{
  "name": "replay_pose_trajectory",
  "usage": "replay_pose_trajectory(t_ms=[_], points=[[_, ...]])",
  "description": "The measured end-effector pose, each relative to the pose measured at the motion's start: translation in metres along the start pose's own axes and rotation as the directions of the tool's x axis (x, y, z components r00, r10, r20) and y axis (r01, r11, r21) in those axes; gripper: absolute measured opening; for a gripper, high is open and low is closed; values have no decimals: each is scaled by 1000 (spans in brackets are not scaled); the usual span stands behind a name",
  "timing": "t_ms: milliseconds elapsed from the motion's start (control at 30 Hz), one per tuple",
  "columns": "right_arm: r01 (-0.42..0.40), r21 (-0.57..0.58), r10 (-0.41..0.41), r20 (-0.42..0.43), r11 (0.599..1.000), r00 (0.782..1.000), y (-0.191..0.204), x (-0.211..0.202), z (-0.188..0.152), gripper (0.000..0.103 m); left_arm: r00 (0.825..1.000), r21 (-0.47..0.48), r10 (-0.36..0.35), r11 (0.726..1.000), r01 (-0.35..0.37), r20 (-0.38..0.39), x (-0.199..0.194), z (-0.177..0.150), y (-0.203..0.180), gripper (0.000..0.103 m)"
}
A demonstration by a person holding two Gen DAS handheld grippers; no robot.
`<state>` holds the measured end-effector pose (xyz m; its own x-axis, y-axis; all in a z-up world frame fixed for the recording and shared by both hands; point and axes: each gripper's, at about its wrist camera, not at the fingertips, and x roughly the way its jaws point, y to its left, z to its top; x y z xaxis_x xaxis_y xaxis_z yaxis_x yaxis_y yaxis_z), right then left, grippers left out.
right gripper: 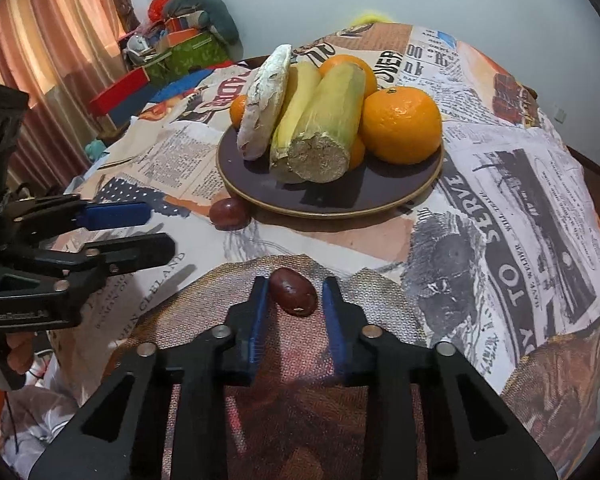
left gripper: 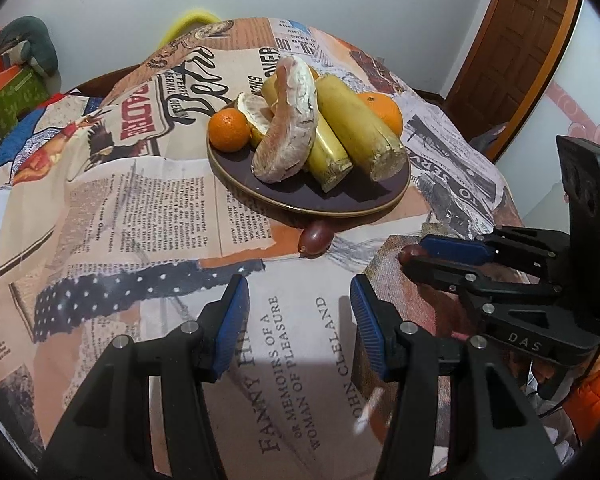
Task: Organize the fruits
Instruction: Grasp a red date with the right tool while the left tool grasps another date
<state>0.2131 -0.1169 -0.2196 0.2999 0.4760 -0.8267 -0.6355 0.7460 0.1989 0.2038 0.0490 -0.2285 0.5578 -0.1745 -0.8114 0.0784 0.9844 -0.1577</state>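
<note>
Right wrist view is showing the right tool (right gripper: 295, 282) pinching a small, glossy, red-brown oval date (right gripper: 294, 297) between its blue pads, low over a brown woven patch of the newspaper-print cloth that is covering the counter (left gripper: 100, 208), on the near side. A round dark-purple plate with a gold rim (right gripper: 340, 213) is sitting further back at the middle of the counter, and most of the job is looking done there: bright round oranges (right gripper: 400, 124), thick yellow-green cut cane lengths (right gripper: 324, 132) and pale peeled citrus segments (right gripper: 266, 100) are already lying piled on it. Two dates are remaining off the plate, I judge: the pinched one and a second dark red date (left gripper: 316, 236) that is lying on the cloth, touching or just under the plate's near rim. The left tool (left gripper: 299, 282) is hanging spread over bare cloth to the left, with nothing between its pads. The heap is leaving only a strip of bare plate at the near edge, so that is likely limiting where the dates can go. A cluttered stack of coloured boxes (right gripper: 172, 52) is standing far left, well apart.
</note>
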Motion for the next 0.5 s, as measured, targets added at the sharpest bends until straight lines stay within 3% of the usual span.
replay_pose_trajectory(t_ms=[233, 500], points=[[-18, 13, 18, 24, 1000, 1000, -4, -8, 1, 19, 1000, 11, 1, 1000, 0, -1, 15, 12, -4, 52], [2, 47, -6, 77, 999, 997, -20, -27, 6, 19, 1000, 22, 1, 1000, -1, -21, 35, 22, -10, 34]])
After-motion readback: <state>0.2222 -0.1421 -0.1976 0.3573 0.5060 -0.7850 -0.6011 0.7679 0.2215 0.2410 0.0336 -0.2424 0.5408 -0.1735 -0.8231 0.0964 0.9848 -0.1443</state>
